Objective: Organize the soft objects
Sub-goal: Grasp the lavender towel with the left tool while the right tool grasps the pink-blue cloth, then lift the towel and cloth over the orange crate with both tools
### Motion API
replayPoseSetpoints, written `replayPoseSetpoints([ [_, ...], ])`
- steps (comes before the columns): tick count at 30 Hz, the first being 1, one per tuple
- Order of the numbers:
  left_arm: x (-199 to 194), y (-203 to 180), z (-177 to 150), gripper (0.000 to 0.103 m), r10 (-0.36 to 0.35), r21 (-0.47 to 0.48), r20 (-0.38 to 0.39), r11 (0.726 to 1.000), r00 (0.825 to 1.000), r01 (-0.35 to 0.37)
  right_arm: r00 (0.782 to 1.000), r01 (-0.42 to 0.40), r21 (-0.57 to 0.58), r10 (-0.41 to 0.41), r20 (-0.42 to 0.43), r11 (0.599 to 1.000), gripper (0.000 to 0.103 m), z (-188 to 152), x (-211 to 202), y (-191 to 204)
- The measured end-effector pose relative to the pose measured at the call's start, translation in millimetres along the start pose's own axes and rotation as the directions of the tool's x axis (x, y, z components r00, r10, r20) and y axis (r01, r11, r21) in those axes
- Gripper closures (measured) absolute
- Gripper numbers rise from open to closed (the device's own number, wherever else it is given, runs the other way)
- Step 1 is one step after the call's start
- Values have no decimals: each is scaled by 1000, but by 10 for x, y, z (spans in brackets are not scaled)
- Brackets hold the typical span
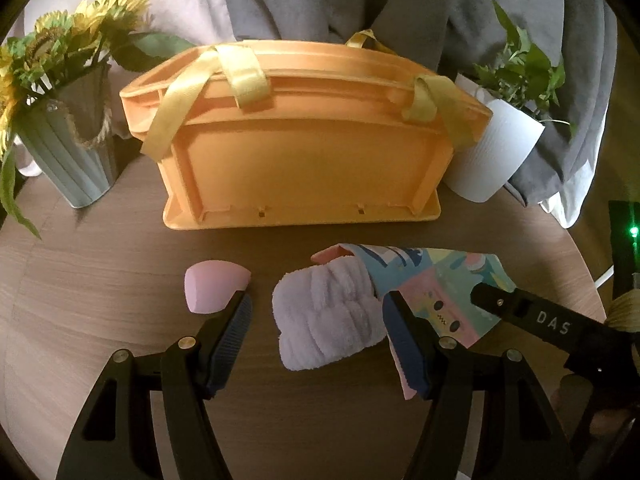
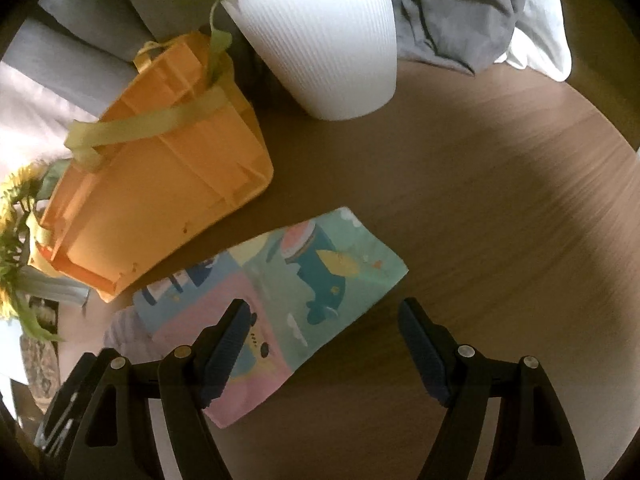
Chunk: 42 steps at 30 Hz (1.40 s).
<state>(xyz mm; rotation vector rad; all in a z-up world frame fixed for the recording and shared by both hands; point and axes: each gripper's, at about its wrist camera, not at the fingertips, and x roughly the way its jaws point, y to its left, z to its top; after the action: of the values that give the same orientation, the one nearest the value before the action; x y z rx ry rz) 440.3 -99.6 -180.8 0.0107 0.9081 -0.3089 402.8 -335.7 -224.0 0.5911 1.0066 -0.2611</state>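
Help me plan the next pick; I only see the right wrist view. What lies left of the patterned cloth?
Observer: A rolled lavender towel, against one end of the patterned cloth.
Operator: Is the left claw gripping it?
Observer: No. The left claw is open, one finger on each side of the towel.
Operator: Anything else soft?
Observer: A pink wedge sponge, left of the towel, in front of the orange basket.
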Motion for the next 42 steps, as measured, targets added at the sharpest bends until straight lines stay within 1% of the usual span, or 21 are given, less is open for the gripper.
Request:
replayPoseSetpoints([
  [5,67,-2,-4,39,-17,-7,-21,1000,1000,17,1000,2,-9,-2,-11,1000,26,-14,75,7],
  [7,95,1,-4,40,-21,-12,-31,1000,999,21,1000,-2,-11,2,-19,1000,28,-15,119,11],
  [8,106,4,-8,41,-22,-15,-35,1000,999,21,1000,1,-16,-2,-8,1000,29,-14,116,17],
  [10,125,7,-15,45,-25,-17,-43,1000,999,25,1000,-1,-26,1,-3,1000,33,-8,126,37],
  [11,135,10,-18,49,-29,-18,-46,999,999,28,1000,-2,-29,2,-3,1000,34,-7,135,43],
  [13,155,17,-26,54,-37,-22,-55,999,998,36,1000,-7,-39,7,-4,999,43,6,158,67],
  [14,160,21,-30,57,-39,-26,-60,999,997,38,1000,-8,-47,8,-6,999,45,12,169,80],
  [15,167,24,-31,61,-43,-27,-63,999,997,41,1000,-8,-54,8,-6,999,50,14,172,87],
  [16,169,22,-32,63,-44,-28,-63,999,997,42,1000,-12,-59,12,-6,998,56,16,177,100],
  [17,170,24,-31,67,-46,-29,-63,999,997,44,1000,-16,-66,16,-7,998,59,16,182,111],
  [18,174,22,-33,71,-50,-27,-65,998,997,48,1000,-21,-74,21,-9,997,66,15,184,121],
  [19,175,22,-32,72,-52,-28,-66,998,996,50,1000,-30,-83,29,-10,996,74,13,183,133],
  [20,175,24,-32,73,-50,-28,-66,998,997,48,999,-39,-90,39,-9,995,77,12,180,143],
  [22,170,33,-29,74,-52,-30,-65,998,997,50,999,-51,-115,50,-6,992,87,10,161,187],
  [25,126,61,-20,75,-51,-28,-53,998,997,49,999,-44,-161,47,17,986,93,-2,110,275],
  [32,-35,91,27,76,-47,-29,-4,998,999,47,991,-36,-246,66,113,969,96,10,-147,452],
  [37,-171,84,81,76,-31,-13,45,999,999,31,985,-34,-274,79,156,961,96,23,-300,510],
  [42,-320,93,145,76,-17,2,94,1000,995,17,975,-50,-287,108,193,957,96,51,-483,564],
])
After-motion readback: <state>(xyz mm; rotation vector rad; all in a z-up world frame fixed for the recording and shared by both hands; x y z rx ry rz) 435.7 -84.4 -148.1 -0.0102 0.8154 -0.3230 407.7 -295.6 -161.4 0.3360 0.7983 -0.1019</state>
